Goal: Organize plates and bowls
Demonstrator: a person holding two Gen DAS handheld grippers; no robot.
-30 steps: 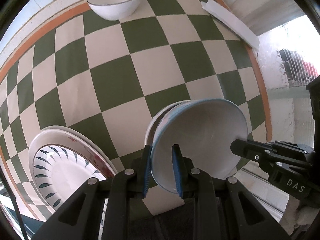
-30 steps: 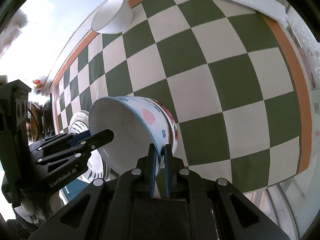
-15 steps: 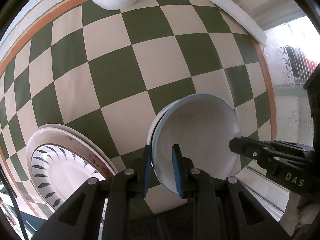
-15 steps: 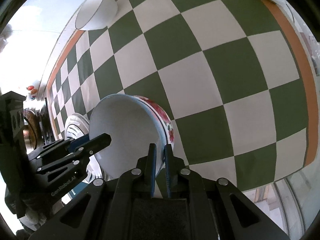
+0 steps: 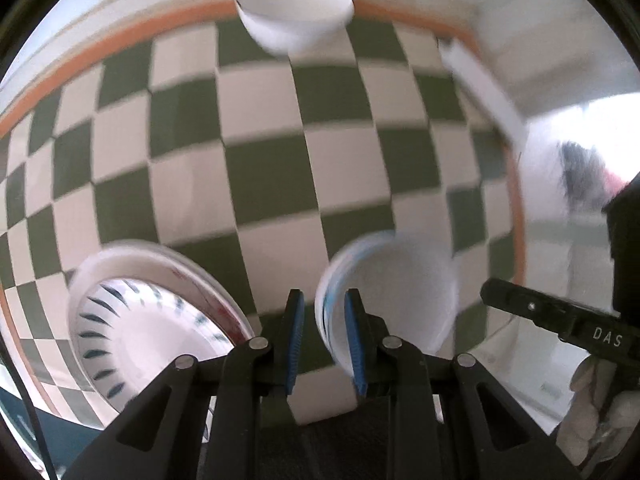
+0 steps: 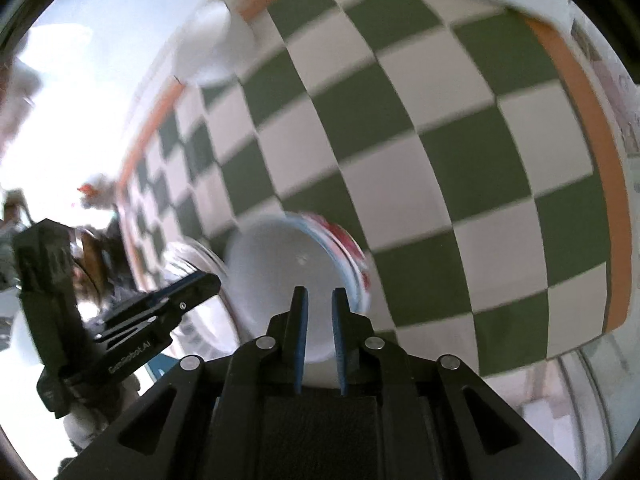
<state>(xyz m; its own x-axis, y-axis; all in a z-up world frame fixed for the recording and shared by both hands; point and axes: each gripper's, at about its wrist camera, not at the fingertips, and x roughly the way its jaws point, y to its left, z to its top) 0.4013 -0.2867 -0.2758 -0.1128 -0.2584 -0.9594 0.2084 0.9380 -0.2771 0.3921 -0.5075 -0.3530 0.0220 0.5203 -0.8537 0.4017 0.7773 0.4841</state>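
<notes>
A white bowl with a blue rim (image 5: 392,280) (image 6: 288,272) sits nested in a red-patterned bowl (image 6: 354,248) on the checked cloth. My left gripper (image 5: 323,294) hovers over its left rim. Its jaws stand a little apart, the rim shows in the gap, and no pad presses on it. My right gripper (image 6: 320,290) hangs over the bowl's inside with its jaws opening, and the rim lies just right of them. A stack of plates with a dark leaf pattern (image 5: 140,320) (image 6: 188,256) lies left of the bowls. Both views are blurred.
A plain white bowl (image 5: 292,12) (image 6: 212,52) stands at the cloth's far edge. A white strip (image 5: 484,88) lies at the far right. The green and cream checked cloth (image 5: 260,168) has an orange border (image 6: 580,100). A gloved hand (image 5: 592,420) shows at the lower right.
The blue-rimmed bowl went from tilted to lying flat in the red-patterned bowl. The right jaws opened off its rim. Both grippers pulled back, so the bowl looks smaller.
</notes>
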